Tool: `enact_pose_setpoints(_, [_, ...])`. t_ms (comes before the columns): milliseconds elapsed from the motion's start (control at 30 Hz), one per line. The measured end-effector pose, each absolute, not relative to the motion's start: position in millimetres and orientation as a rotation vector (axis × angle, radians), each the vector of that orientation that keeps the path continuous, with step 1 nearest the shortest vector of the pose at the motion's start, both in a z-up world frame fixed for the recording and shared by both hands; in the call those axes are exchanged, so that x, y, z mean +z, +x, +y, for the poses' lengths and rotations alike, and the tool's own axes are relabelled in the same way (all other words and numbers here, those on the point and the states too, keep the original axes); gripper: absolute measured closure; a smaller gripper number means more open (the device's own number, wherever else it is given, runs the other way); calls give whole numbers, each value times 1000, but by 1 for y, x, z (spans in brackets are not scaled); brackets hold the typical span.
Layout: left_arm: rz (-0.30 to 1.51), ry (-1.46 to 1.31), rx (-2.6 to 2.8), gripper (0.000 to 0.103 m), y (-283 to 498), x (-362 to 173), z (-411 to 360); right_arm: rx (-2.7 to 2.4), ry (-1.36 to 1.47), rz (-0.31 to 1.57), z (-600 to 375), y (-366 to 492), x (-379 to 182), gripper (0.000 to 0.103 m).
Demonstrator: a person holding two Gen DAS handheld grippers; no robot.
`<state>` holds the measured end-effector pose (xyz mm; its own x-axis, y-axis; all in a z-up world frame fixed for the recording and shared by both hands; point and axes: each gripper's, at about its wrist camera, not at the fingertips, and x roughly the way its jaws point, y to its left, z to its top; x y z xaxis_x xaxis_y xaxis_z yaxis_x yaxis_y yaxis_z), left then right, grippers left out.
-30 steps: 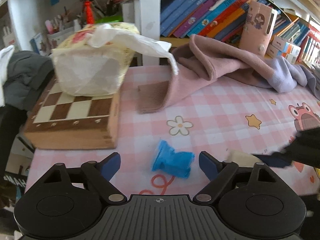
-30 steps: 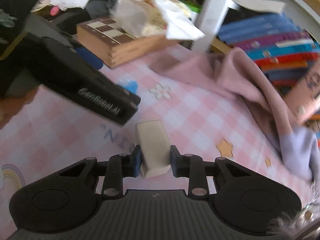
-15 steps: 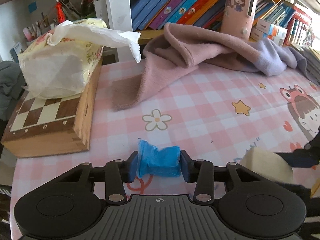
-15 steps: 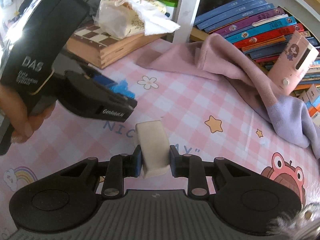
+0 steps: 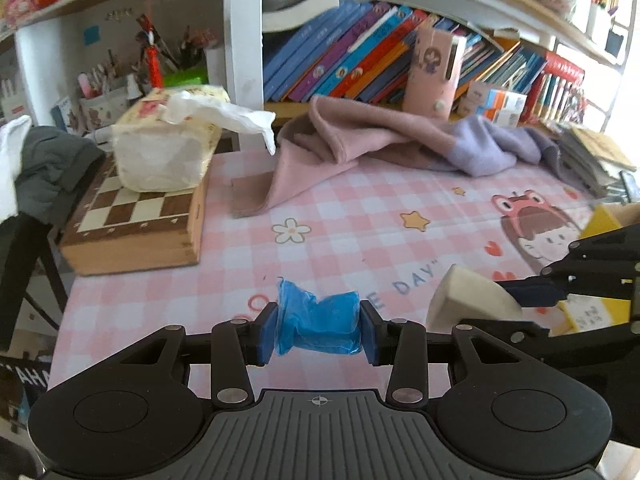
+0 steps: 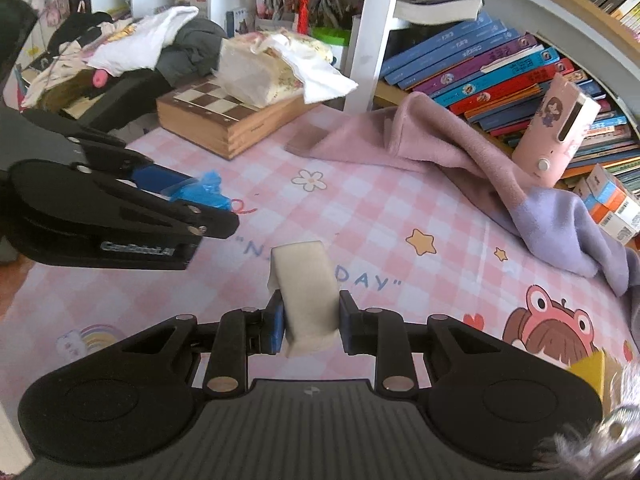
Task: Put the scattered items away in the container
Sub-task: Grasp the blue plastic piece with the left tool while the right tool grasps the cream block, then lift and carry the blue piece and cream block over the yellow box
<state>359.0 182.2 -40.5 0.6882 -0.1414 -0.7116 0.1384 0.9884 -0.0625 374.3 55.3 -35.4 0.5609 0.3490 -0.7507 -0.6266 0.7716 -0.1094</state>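
Note:
My left gripper (image 5: 318, 330) is shut on a crumpled blue plastic wrapper (image 5: 320, 322), held just above the pink checked tablecloth (image 5: 360, 216). My right gripper (image 6: 308, 326) is shut on a cream foam block (image 6: 306, 288) that sticks forward past the fingers. Each wrist view shows the other gripper: the right gripper (image 5: 524, 296) with the cream block (image 5: 468, 300) at the right, the left gripper (image 6: 208, 216) with the blue wrapper (image 6: 206, 190) at the left. A yellow box (image 5: 604, 220) peeks in at the right edge, and its corner (image 6: 590, 368) shows low right.
A wooden chess box (image 5: 136, 220) with a tissue pack (image 5: 164, 148) on top stands at the table's left edge. A pink and lilac cloth (image 5: 360, 144) lies along the back. Behind it are leaning books (image 5: 352, 64) and a pink case (image 5: 434, 68).
The left gripper closed on the blue wrapper and lifted it off the cloth. Both grippers rose and pulled back, the right one still gripping the cream block.

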Motion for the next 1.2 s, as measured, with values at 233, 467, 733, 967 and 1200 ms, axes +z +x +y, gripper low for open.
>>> enact_pose_setpoints(233, [759, -61, -177, 63, 301, -18, 186, 603, -339, 745, 36, 326, -15, 78])
enact_pose_setpoints(467, [741, -114, -200, 63, 248, -2, 190, 608, -317, 730, 20, 273, 1, 79])
enact_pose_setpoints(733, [720, -161, -211, 64, 192, 12, 197, 594, -291, 736, 11, 219, 7, 79])
enact_pose_setpoints(967, [712, -179, -248, 64, 142, 19, 191, 573, -245, 749, 4, 172, 8, 79])
enact_pose_setpoints(1200, [731, -201, -276, 64, 93, 12, 181, 561, -228, 759, -3, 123, 7, 79])
